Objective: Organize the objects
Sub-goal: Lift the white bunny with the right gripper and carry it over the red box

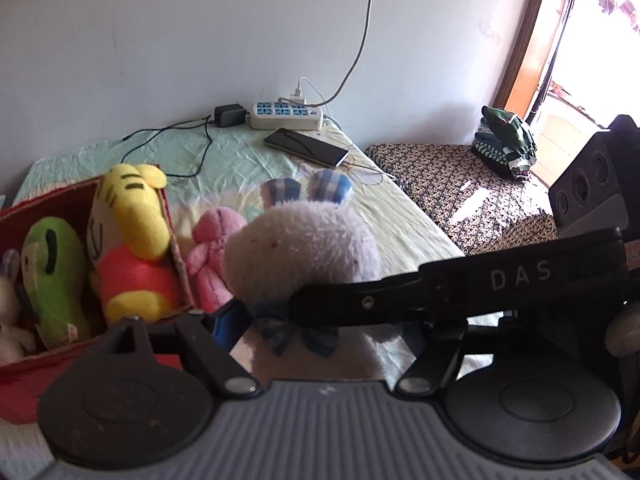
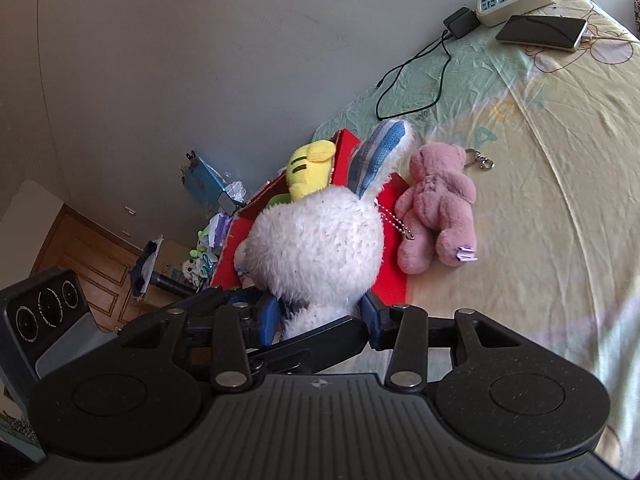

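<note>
Both grippers' jaws clamp one white bunny (image 2: 320,240) — one pink bear (image 2: 440,216) beside it.

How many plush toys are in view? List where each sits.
5: yellow tiger, green plush and a partly hidden white one in the red box; pink bear on the bed beside it; white bunny between the fingers. Others may be hidden.

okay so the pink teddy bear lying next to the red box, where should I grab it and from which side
Grip the pink teddy bear across its body, coming from above. It lies flat on the bed sheet, head pointing away, and the middle looks narrower than the head. One flank sits close to the red box, so squeezing its soft middle may suit better. The keyring by its head looks too small to hold reliably.
</note>
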Tool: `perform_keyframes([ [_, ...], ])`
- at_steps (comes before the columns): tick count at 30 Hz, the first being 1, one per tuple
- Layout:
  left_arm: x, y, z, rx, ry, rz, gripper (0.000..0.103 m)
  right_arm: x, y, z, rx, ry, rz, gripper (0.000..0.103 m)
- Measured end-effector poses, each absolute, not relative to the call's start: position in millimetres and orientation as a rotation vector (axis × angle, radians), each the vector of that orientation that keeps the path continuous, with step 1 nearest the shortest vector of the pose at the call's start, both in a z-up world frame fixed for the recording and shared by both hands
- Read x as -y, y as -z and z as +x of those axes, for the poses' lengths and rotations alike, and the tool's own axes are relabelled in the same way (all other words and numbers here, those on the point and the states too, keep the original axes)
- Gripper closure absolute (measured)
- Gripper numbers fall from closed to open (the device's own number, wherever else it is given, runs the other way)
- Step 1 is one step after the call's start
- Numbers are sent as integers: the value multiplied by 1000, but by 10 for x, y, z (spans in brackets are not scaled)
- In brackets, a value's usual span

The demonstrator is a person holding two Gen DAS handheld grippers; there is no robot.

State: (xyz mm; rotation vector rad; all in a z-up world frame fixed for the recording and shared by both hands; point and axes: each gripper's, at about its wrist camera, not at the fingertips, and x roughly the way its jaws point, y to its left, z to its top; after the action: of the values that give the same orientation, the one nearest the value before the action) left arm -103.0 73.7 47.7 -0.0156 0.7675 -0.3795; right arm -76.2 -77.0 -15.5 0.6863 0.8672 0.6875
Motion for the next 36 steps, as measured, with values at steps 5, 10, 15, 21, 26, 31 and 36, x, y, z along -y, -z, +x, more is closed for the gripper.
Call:
perform_keyframes([
  [5,-1194,-643,-1122,-712,402,-16,29,338,-6,-785,-821,-678,677,58],
  [10,-1654,-774,-1199,-657,398,-5,29,-100,-124,-754,-778,-689,665,58],
  [15,-2109,-862,-1249,-621,349,-7,29,-543,-197,-645,-750,-736,633,58],
  [21,-2578,-896,-1234,-601,256,-27,29,-1042,-233,-424,-751,-821,587,58],
  [26,-2878,-780,-1127,-622,197,-59,29,-1352,-176,-257,-782,-866,528,58],
  [31,-3030,-564,-936,-681,175,-105,29,-1518,-31,-92,-838,-870,487,58],
  [36,-3058,-328,-729,-741,173,-122,29,-1548,146,49,-914,-855,522,58],
])
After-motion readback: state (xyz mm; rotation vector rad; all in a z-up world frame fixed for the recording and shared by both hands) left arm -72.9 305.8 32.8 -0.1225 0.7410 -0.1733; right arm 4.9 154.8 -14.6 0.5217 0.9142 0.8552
